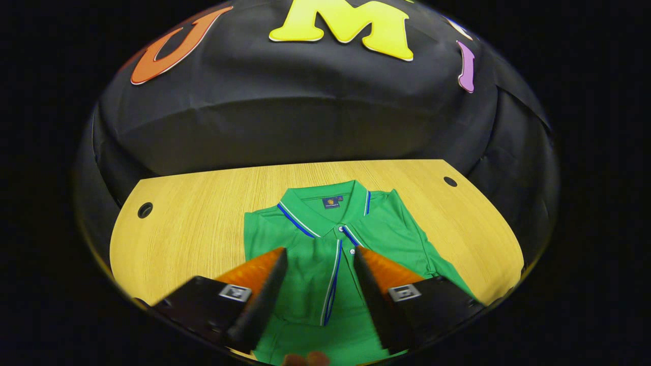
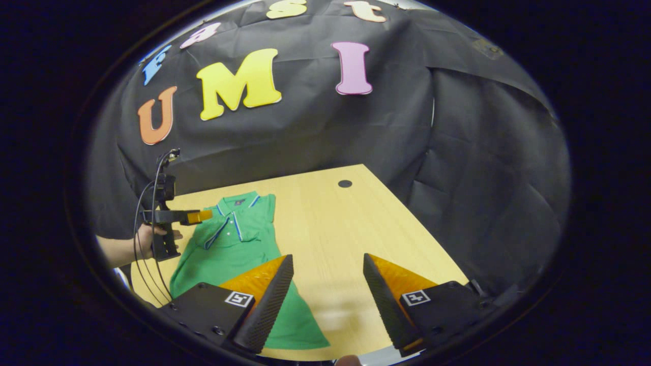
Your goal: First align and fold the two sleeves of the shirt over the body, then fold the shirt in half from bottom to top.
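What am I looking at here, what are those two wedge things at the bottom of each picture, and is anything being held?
Those wedges are the two fingers of a hand-held gripper; a person carries one in each hand, and a camera rides on each. The left gripper hangs open over a green polo shirt lying flat on a wooden table. The right gripper is open too, over the table beside the shirt's edge. The right gripper view also shows the left gripper farther off, with the person's hand holding it. Neither gripper holds anything. The shirt does not look folded in half yet.
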Demonstrator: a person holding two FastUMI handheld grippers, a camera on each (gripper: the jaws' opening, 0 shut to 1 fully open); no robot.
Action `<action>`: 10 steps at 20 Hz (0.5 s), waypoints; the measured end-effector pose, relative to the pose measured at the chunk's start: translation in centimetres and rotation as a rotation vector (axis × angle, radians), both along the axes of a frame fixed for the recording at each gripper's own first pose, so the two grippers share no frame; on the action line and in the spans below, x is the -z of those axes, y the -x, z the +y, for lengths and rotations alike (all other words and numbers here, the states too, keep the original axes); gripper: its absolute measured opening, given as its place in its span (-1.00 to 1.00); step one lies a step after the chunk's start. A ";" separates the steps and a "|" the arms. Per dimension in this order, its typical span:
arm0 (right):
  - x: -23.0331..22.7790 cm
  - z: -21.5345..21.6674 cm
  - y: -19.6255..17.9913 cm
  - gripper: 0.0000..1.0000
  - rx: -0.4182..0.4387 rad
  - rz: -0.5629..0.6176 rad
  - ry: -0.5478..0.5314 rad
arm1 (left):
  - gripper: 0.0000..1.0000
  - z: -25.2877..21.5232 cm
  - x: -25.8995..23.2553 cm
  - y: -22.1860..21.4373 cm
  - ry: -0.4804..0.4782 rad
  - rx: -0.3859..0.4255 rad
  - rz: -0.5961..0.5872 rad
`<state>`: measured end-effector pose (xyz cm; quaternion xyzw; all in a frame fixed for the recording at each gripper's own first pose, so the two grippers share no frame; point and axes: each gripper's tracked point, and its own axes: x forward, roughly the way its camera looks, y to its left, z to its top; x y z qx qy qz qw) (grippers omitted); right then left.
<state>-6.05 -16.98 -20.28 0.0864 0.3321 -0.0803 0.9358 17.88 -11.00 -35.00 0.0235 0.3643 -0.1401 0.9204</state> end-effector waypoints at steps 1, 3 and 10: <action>-0.2 0.4 -0.4 0.80 -0.013 -0.008 -0.001 | 1.00 0.3 -0.4 0.4 -0.004 -0.011 -0.002; -0.4 1.4 -1.1 0.75 -0.051 -0.019 0.000 | 1.00 0.9 -1.5 1.3 -0.019 -0.019 -0.017; -0.1 5.4 -3.4 0.77 -0.252 -0.042 0.054 | 1.00 5.3 -7.9 8.7 -0.023 -0.076 -0.074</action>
